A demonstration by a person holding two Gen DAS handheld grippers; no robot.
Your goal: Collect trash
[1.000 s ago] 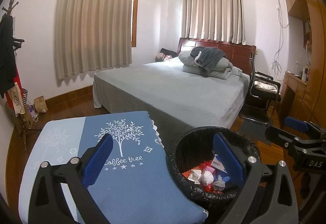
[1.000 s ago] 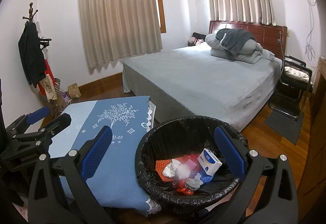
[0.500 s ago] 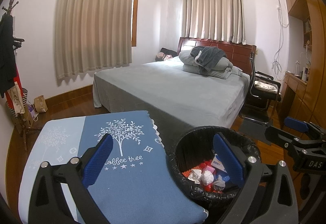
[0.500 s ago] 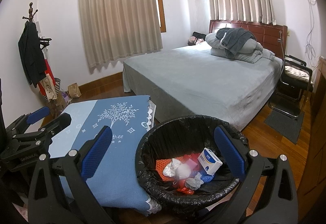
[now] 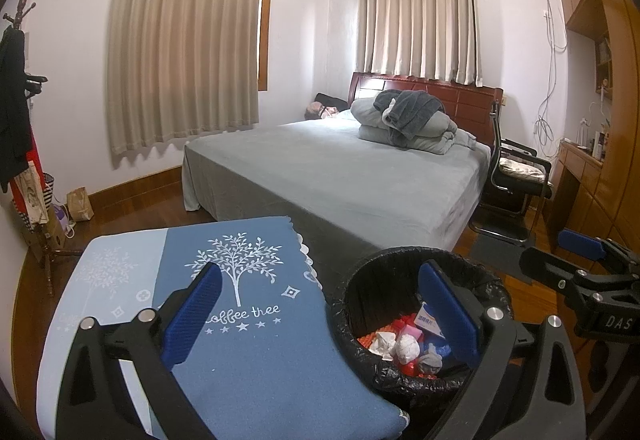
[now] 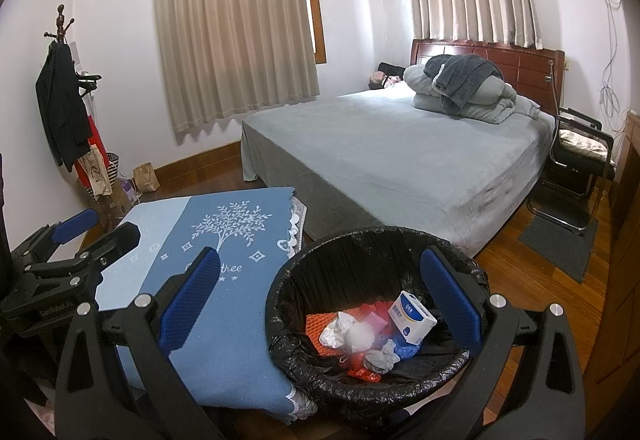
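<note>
A round bin with a black liner (image 6: 400, 236) (image 5: 404, 256) stands on the floor right of a small table with a blue tablecloth (image 6: 224, 240) (image 5: 256, 352). Inside the bin lie a white and blue box (image 6: 412, 316), crumpled white paper (image 6: 340, 332) (image 5: 404, 346) and red scraps (image 6: 360, 368). My left gripper (image 5: 320, 312) is open and empty above the table's right edge. My right gripper (image 6: 320, 292) is open and empty above the bin's left rim. Each gripper shows at the edge of the other's view, the left one (image 6: 68, 256) and the right one (image 5: 588, 272).
A grey bed (image 6: 400, 160) with folded bedding stands behind the bin. A black chair (image 6: 576, 168) and a dark mat (image 6: 556, 244) are at the right. A coat rack (image 6: 64, 100) with bags stands at the left wall. Wooden cabinets (image 5: 600, 160) line the right side.
</note>
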